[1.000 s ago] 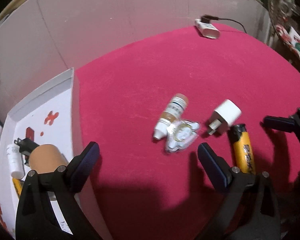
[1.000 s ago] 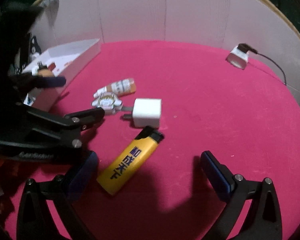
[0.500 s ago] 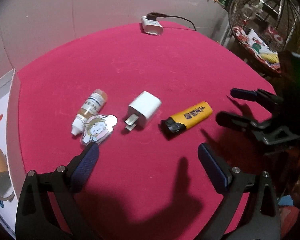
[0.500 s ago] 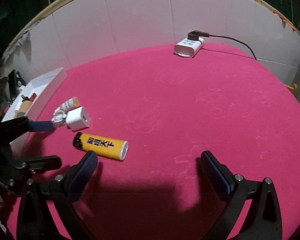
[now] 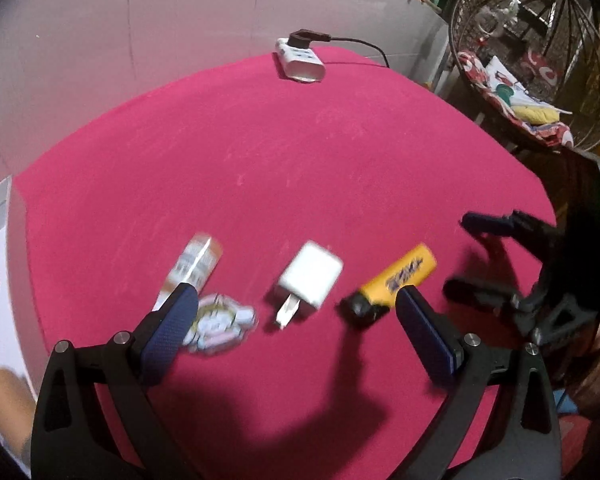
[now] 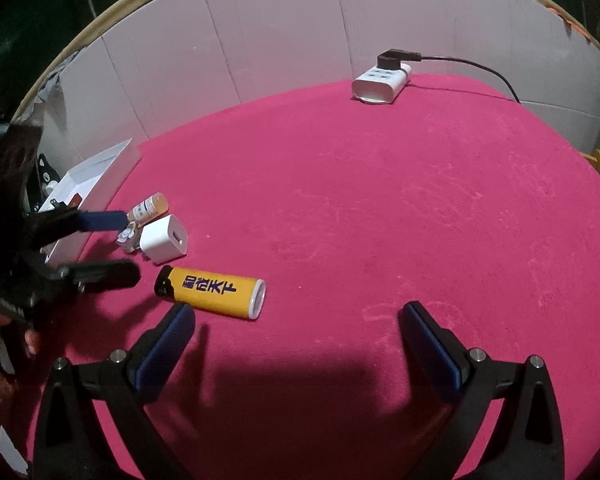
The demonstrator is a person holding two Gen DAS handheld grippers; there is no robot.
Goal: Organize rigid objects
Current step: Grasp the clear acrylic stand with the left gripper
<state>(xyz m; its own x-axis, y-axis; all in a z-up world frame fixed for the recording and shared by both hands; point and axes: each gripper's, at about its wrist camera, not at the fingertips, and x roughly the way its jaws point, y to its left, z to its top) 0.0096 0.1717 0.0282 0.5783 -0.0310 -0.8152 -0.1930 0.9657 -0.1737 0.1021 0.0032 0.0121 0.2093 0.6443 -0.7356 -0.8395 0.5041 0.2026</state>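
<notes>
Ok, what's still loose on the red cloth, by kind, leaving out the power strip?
Lighter: 1
Charger plug: 1
Bottle: 1
Cartoon sticker: 1
Total: 4

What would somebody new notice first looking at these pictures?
Probably the bright pink tablecloth, and lying on it near the right gripper a yellow lighter with dark blue characters. Just past it sits a white charger plug, beside a small bottle. Far back, a white power strip stands alone at the wall.
</notes>
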